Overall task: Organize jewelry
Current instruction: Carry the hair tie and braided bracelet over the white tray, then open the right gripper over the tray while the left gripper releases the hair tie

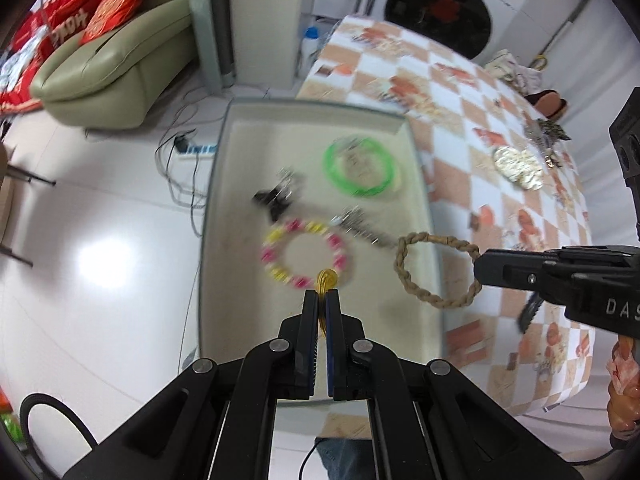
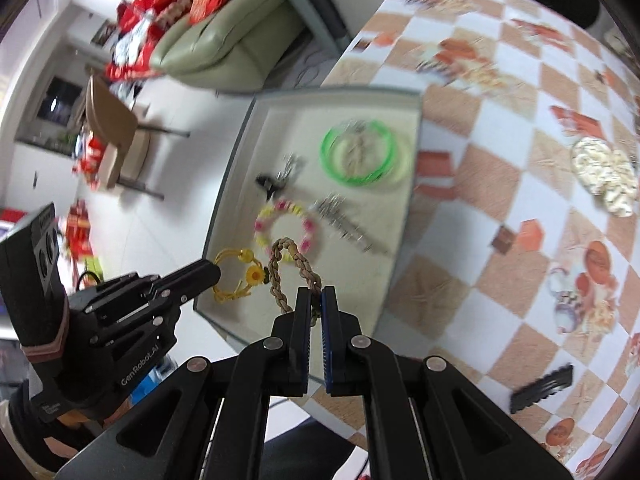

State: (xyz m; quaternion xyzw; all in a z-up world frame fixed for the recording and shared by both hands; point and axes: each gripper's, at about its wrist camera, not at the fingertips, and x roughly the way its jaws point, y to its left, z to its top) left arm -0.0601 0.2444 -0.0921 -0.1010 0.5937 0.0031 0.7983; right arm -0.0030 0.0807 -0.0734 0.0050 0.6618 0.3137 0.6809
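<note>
Tray jewelry (image 1: pixel 308 204) motion-blurred, yellow bracelet (image 1: pixel 326 280) mostly hidden between claw pads, perhaps cord.

Tray (image 1: pixel 224 184): cream interior. Bangle (image 1: pixel 362 168): bright green. Beaded bracelet (image 1: pixel 304 254): pink, yellow, apparently white (blurred). Braided loop (image 1: pixel 436 270): tan. Cord bracelet (image 2: pixel 240 276): yellow. Tablecloth (image 2: pixel 500 184): orange-and-white checks.

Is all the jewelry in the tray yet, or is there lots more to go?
Partly done. The tray already holds a green bangle, a pink-and-yellow bead bracelet and some silver pieces. Now the left gripper holds a yellow flower bracelet and the right gripper a braided loop. A pearl piece and a black clip still wait on the tablecloth.
</note>
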